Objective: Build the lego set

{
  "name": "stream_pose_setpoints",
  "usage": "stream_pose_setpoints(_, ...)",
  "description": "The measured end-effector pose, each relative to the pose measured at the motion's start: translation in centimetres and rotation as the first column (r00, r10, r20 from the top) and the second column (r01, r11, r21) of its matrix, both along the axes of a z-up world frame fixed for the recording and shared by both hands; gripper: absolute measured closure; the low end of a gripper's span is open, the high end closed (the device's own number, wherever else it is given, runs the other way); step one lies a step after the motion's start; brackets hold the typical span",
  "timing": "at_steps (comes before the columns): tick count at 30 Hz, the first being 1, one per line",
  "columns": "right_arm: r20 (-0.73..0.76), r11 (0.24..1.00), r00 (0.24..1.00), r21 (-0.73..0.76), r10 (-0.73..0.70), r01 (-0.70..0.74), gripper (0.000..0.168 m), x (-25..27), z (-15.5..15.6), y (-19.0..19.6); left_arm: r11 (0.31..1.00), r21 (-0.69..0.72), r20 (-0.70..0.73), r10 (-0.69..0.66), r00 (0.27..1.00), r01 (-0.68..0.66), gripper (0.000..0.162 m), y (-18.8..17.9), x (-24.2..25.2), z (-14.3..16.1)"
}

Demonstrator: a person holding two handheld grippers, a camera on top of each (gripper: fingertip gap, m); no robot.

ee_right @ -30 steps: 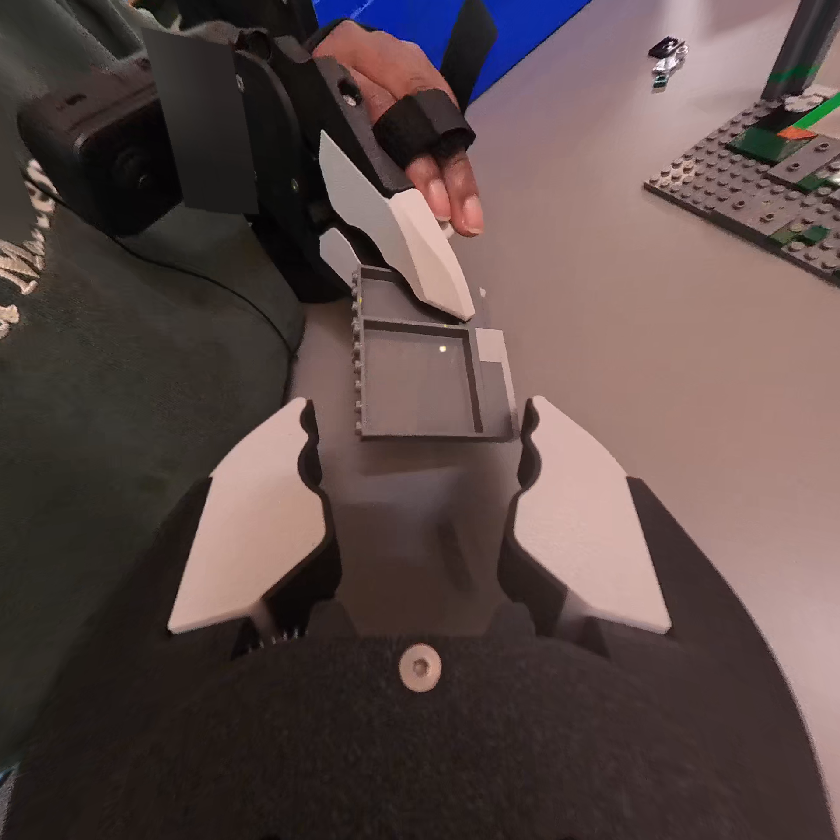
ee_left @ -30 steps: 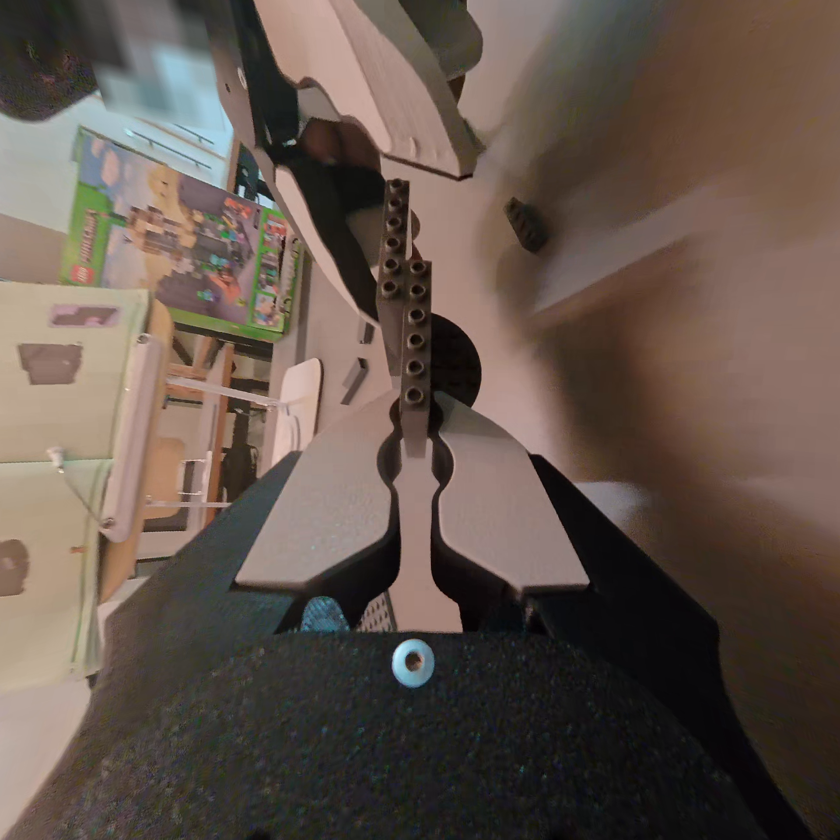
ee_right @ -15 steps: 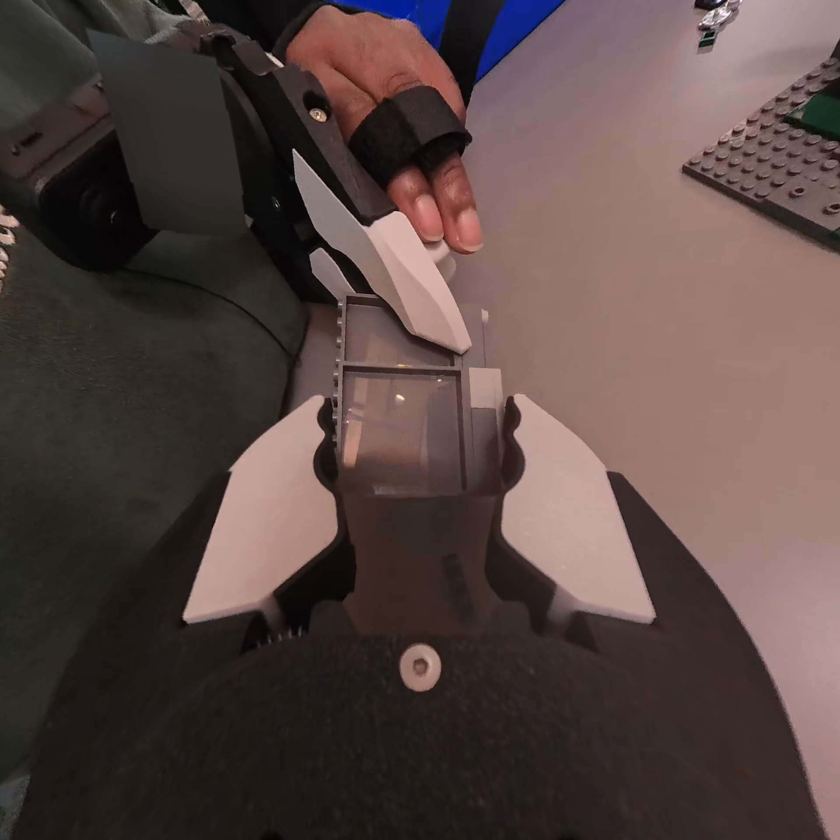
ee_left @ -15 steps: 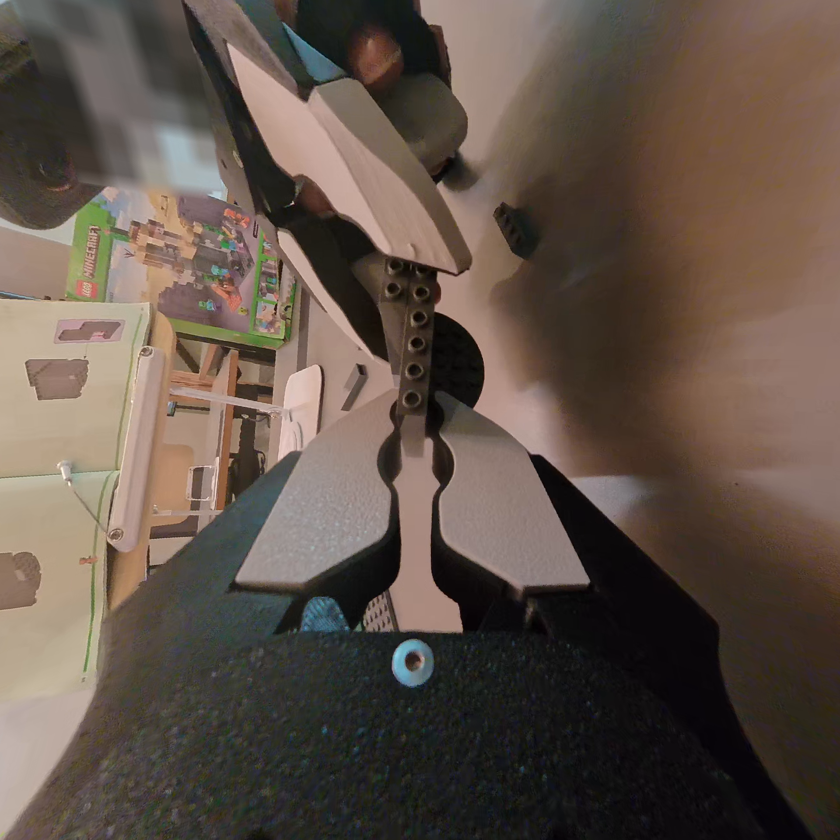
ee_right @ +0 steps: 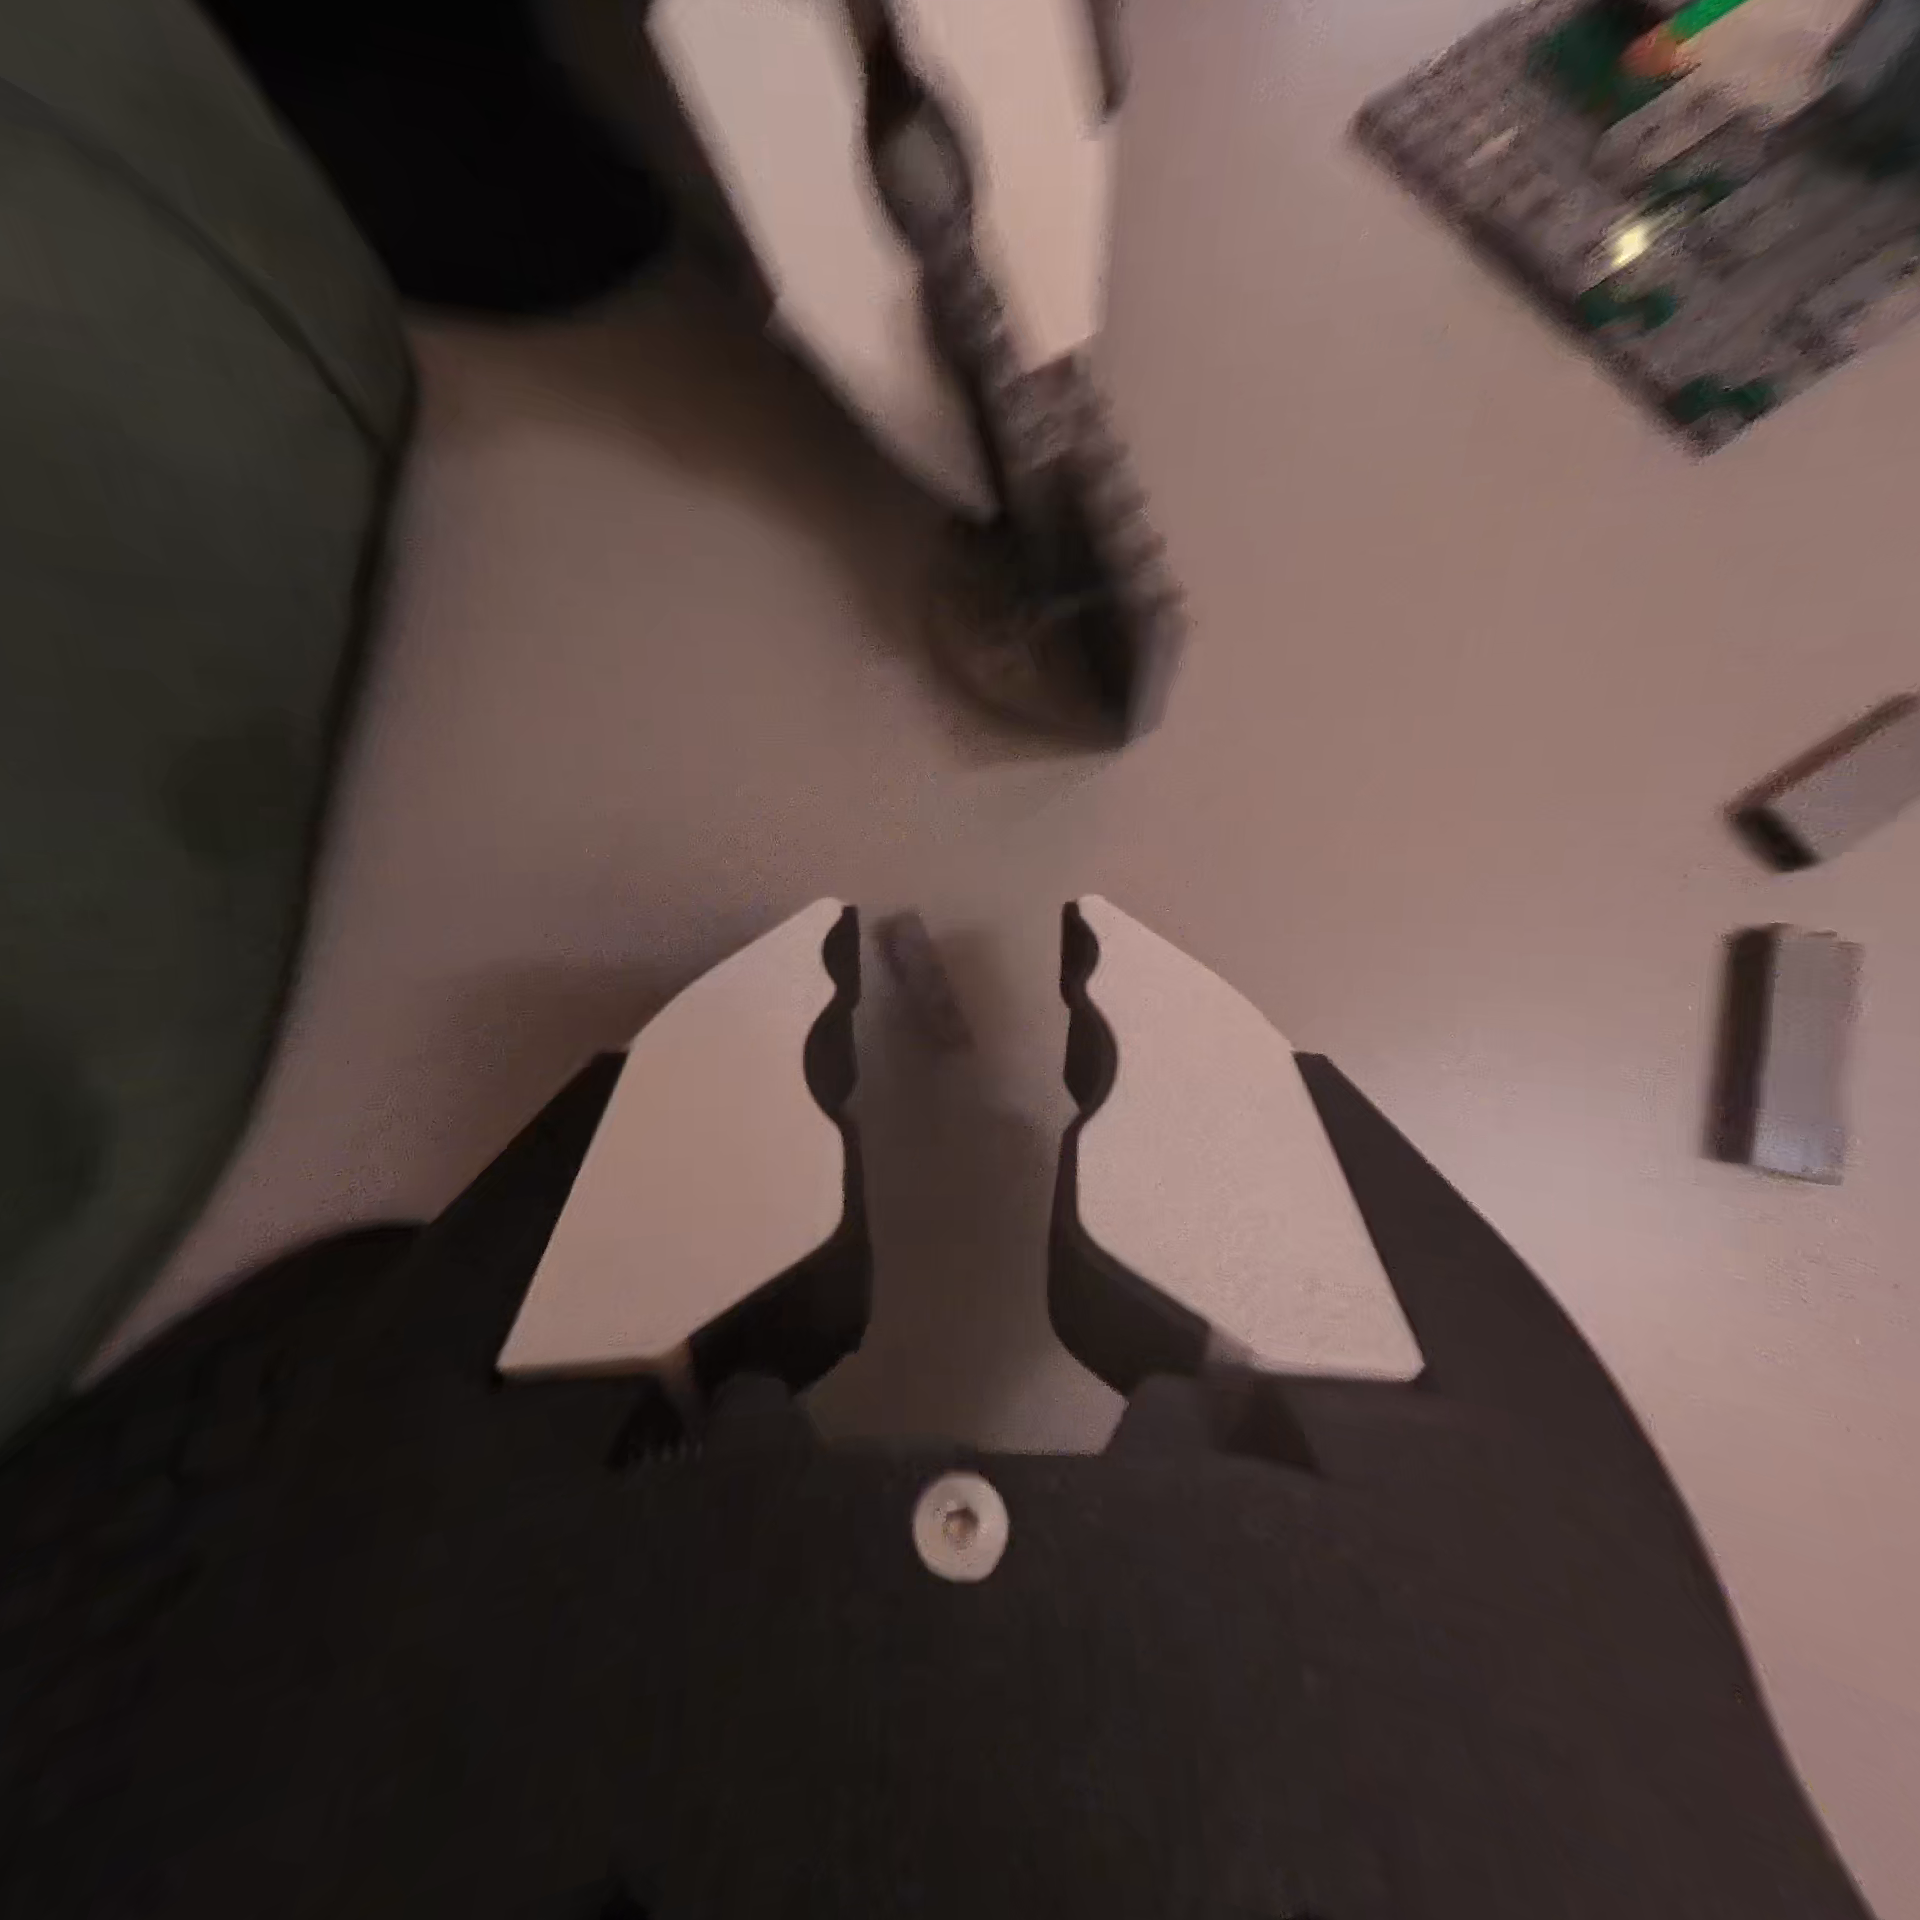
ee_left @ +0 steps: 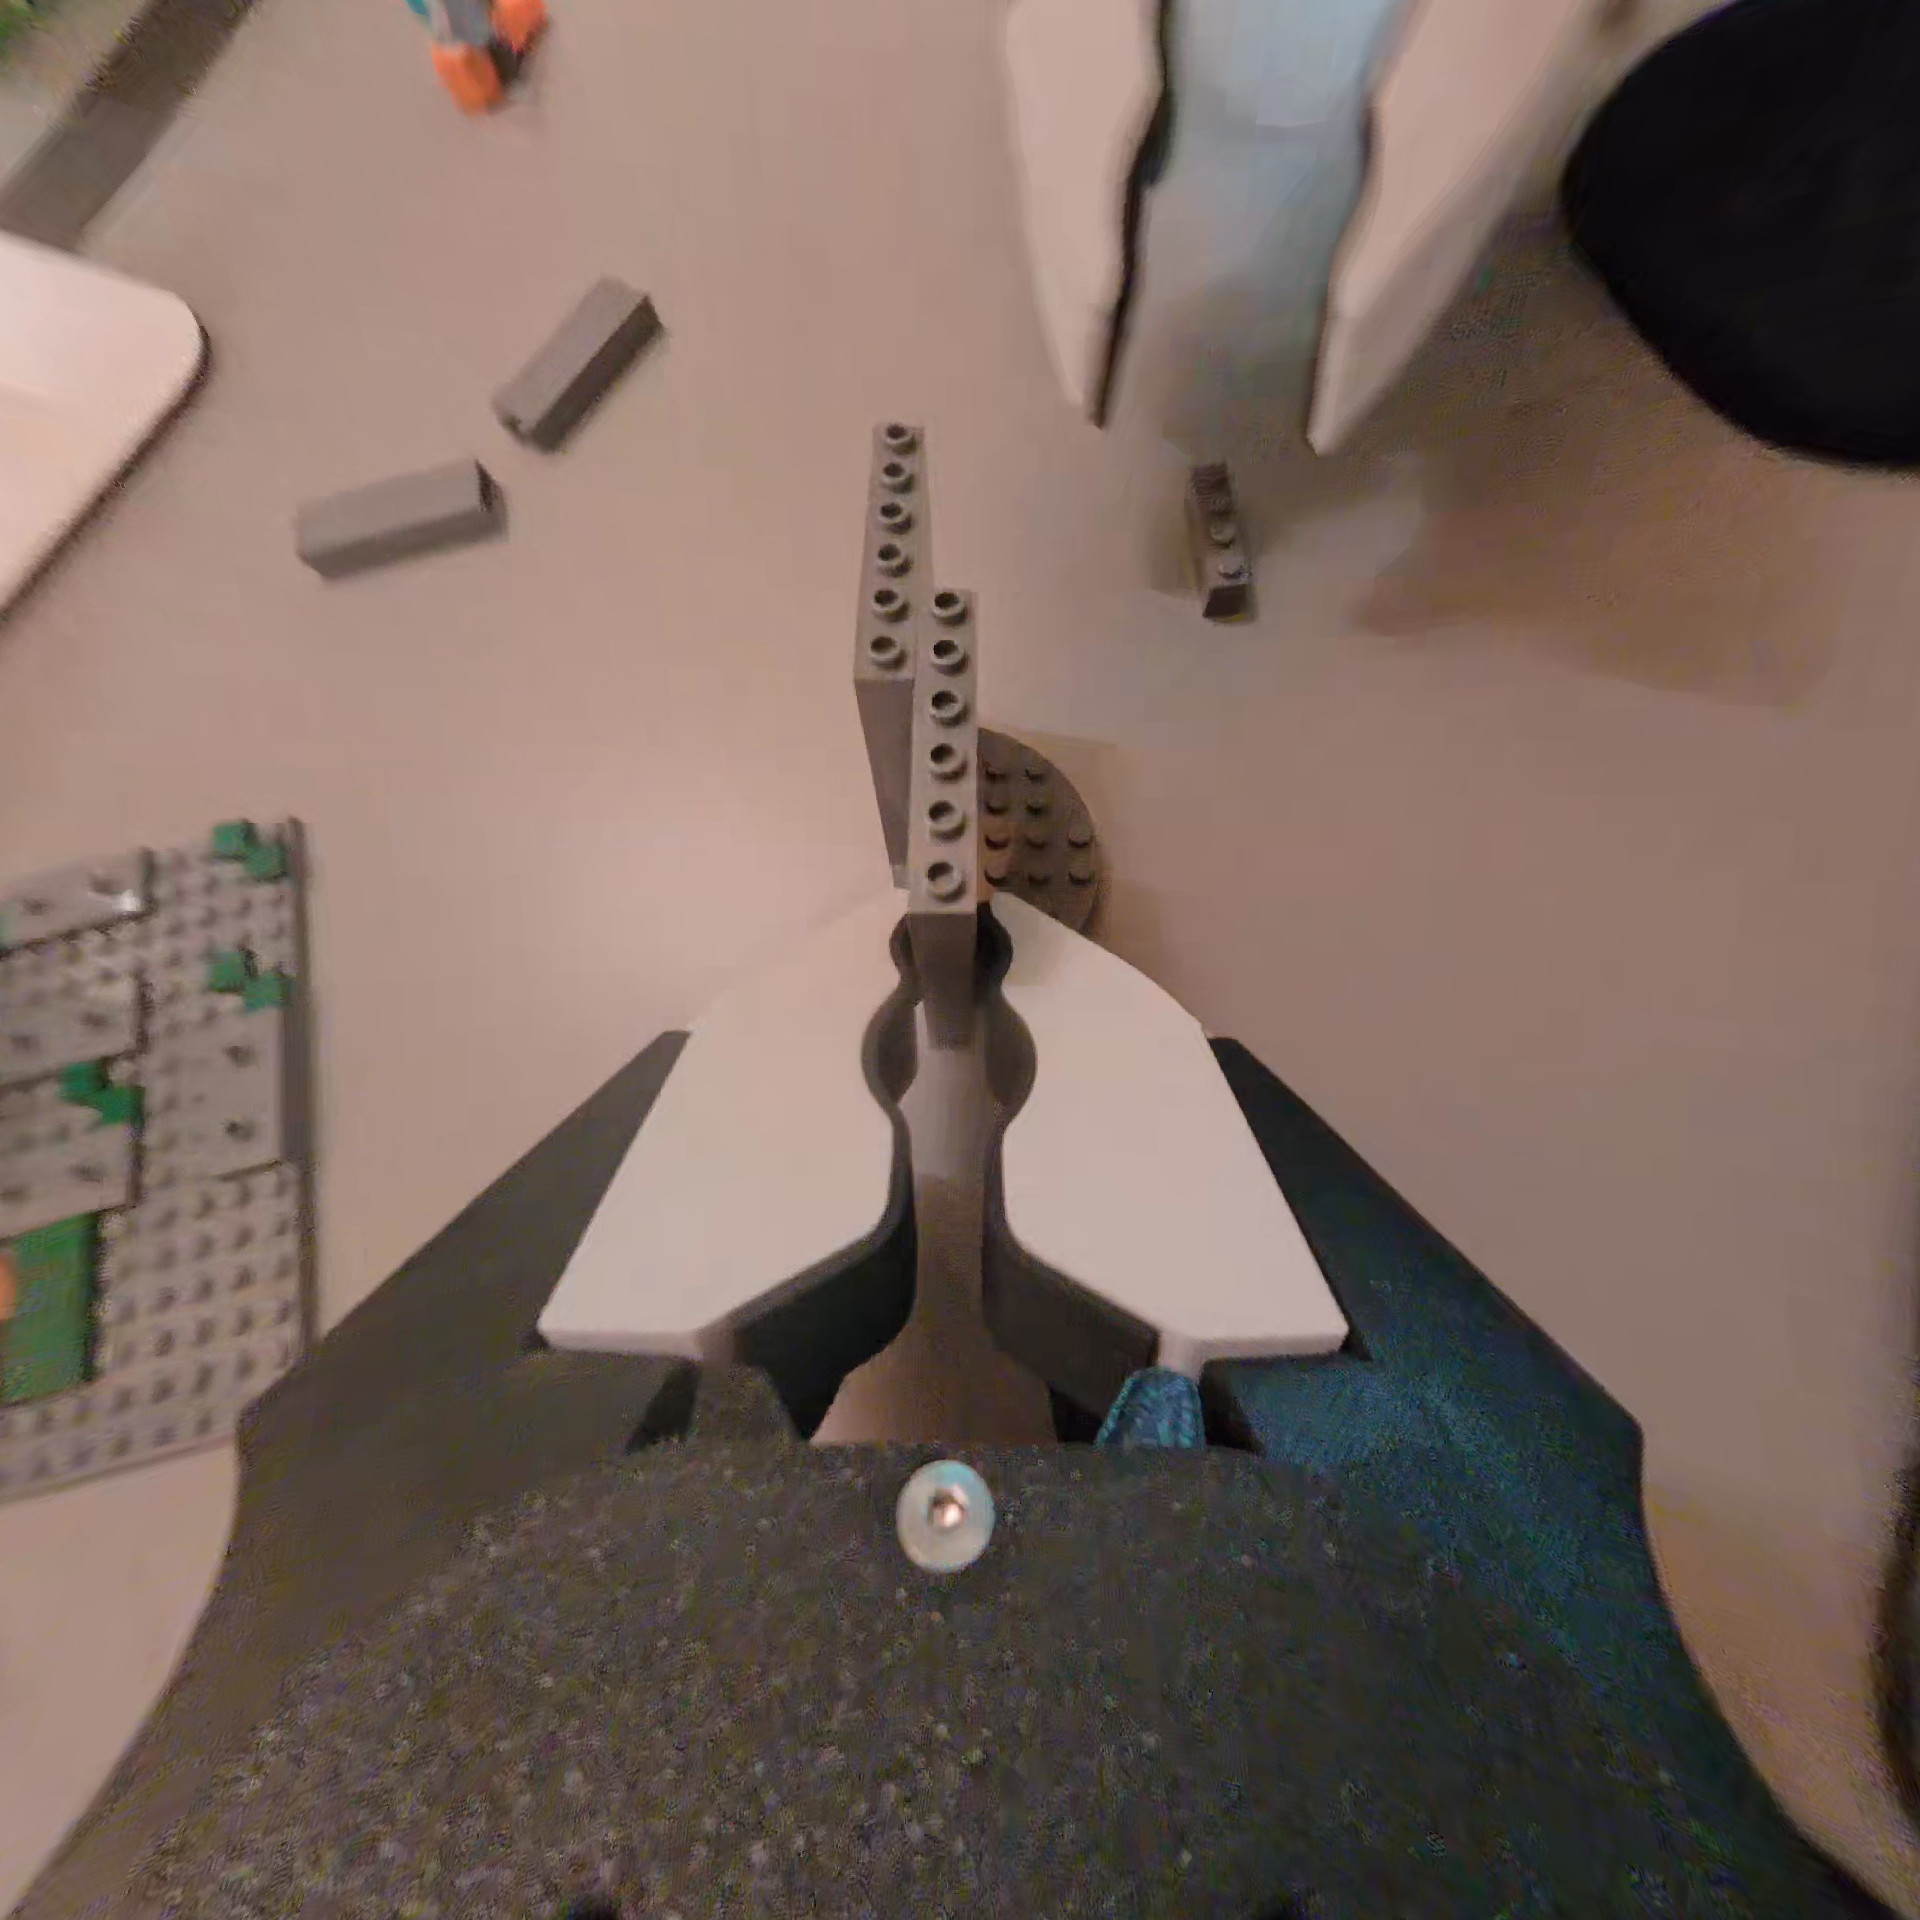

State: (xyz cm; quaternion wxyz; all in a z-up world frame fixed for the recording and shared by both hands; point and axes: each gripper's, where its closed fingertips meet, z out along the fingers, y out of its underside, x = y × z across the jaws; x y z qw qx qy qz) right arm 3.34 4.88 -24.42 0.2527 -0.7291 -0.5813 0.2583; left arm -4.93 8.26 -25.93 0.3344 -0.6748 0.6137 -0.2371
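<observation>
Left gripper, white fingers on a black body: clamped on the near end of a grey studded lego assembly, two long narrow stud rows stepped one past the other, held edge-on above the pale tabletop and pointing away from the camera. Dark grey round studded plate: on the table directly beneath the assembly, partly hidden by it and by the fingertips. Small dark grey studded brick: on the table to the right of the assembly, apart from it. Two plain light grey rectangular blocks: lying on their sides at upper left, near each other, not touching. Grey studded baseplate with green patches: flat at the left edge, well apart from the held piece. Orange and teal piece: top edge, blurred, kind indistinct. Right gripper, same build: fingers apart, empty, hovering over the table, with a small dark piece lying on the table in the gap, untouched as far as the blur allows. Right wrist view is heavily blurred; it shows the left gripper and its grey assembly ahead, and the baseplate at upper right.
</observation>
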Motion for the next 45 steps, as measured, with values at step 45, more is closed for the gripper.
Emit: stream_pose_setpoints(45, 0.132, 0.858, 0.857, -0.068, -0.498, 0.509, 0.161, -4.9, -3.0, 2.2, 0.971, -0.216, 0.120, 0.127, 0.985, -0.099, 0.139, -3.2, -0.4, 0.9)
